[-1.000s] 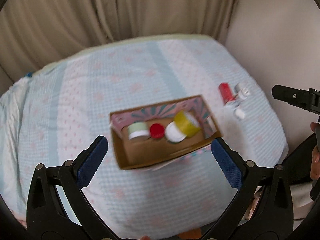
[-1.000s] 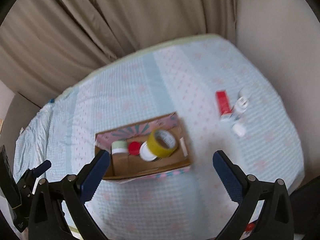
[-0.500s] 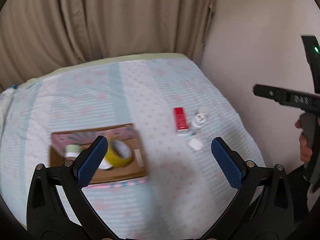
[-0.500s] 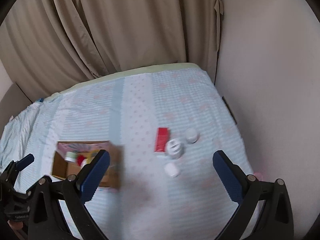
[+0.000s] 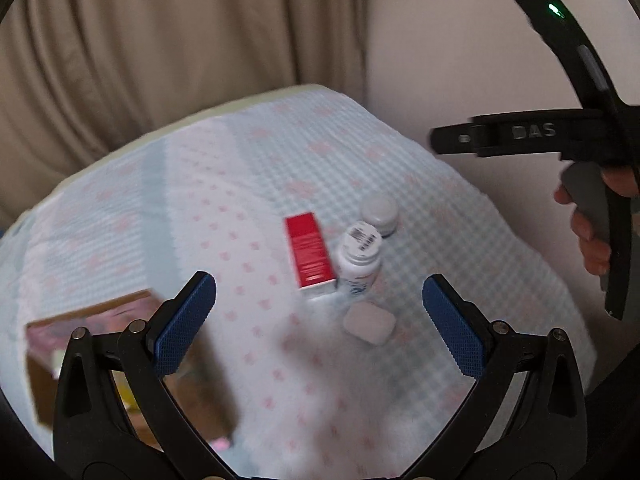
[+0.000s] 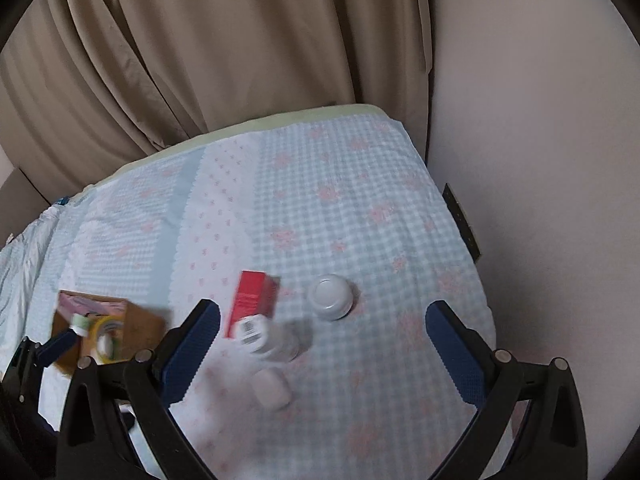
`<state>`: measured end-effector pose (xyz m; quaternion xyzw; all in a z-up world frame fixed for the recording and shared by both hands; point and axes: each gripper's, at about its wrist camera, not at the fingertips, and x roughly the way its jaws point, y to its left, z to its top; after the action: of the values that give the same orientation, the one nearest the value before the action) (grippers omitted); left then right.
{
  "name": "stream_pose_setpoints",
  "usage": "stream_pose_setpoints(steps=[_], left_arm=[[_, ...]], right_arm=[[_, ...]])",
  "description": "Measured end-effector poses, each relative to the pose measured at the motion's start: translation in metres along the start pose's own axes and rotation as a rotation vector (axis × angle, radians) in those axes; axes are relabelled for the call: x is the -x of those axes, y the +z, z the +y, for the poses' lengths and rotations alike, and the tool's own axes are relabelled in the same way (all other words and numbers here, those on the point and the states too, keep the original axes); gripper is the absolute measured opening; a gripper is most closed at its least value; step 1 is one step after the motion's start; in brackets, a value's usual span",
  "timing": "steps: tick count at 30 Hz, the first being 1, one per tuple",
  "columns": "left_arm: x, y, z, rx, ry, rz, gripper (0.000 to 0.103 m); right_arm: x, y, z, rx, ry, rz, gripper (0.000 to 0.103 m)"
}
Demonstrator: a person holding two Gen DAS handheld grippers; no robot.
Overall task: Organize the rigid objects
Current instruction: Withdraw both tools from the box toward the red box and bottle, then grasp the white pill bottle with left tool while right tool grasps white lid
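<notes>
Left tool [image 5: 320,322] released, jaws wide, holding nothing, hovering above the bed; right tool [image 6: 323,346] likewise spread and empty. Loose cluster on the checked blue-and-pink bedspread [image 6: 340,208]: flat red cardboard box [image 5: 309,255], white plastic bottle with barcode cap [image 5: 359,258] touching its right side, round white lidded jar [image 5: 380,212] just behind, small white rounded case [image 5: 370,324] in front. Brown cardboard tray with pink patterned edge [image 6: 136,318], already holding a yellow tape roll [image 6: 105,330] and other small items, sits well apart to the left. Risks: items packed close, so closing on the bottle may nudge the box or knock the bottle; soft bedding lets things roll or tip; both views blurred, aim uncertain.
</notes>
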<state>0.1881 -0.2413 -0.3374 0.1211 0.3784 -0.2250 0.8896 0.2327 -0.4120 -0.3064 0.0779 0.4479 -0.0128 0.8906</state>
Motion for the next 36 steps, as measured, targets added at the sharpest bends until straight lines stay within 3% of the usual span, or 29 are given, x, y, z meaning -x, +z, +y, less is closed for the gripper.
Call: stream_pose_setpoints(steps=[4, 11, 19, 22, 23, 27, 31, 36], left_arm=[[-0.056, -0.011, -0.013, -0.044, -0.054, -0.019, 0.099], [-0.115, -0.015, -0.022, -0.081, -0.132, -0.025, 0.078], [-0.151, -0.021, -0.029, -0.133, -0.112, -0.009, 0.065], [-0.156, -0.019, -0.023, -0.118, -0.114, -0.004, 0.057], [-0.159, -0.018, -0.020, -0.107, -0.123, 0.009, 0.050], [-0.161, -0.018, -0.015, -0.095, -0.155, 0.020, 0.047], [-0.161, -0.018, -0.019, -0.108, -0.140, 0.012, 0.047], [-0.159, -0.017, -0.018, -0.099, -0.145, 0.012, 0.047]], right_arm=[[-0.051, -0.019, -0.015, 0.053, -0.021, -0.029, 0.103], [-0.122, -0.040, -0.027, 0.163, 0.021, -0.011, 0.102], [-0.170, -0.045, -0.017, 0.270, 0.073, 0.017, 0.097], [-0.179, -0.041, -0.019, 0.262, 0.116, 0.020, 0.091], [-0.182, -0.040, -0.020, 0.261, 0.120, 0.024, 0.085], [-0.190, -0.037, -0.024, 0.260, 0.150, 0.053, 0.074], [-0.194, -0.040, -0.019, 0.283, 0.186, 0.082, 0.057], [-0.194, -0.041, -0.018, 0.278, 0.175, 0.072, 0.056]])
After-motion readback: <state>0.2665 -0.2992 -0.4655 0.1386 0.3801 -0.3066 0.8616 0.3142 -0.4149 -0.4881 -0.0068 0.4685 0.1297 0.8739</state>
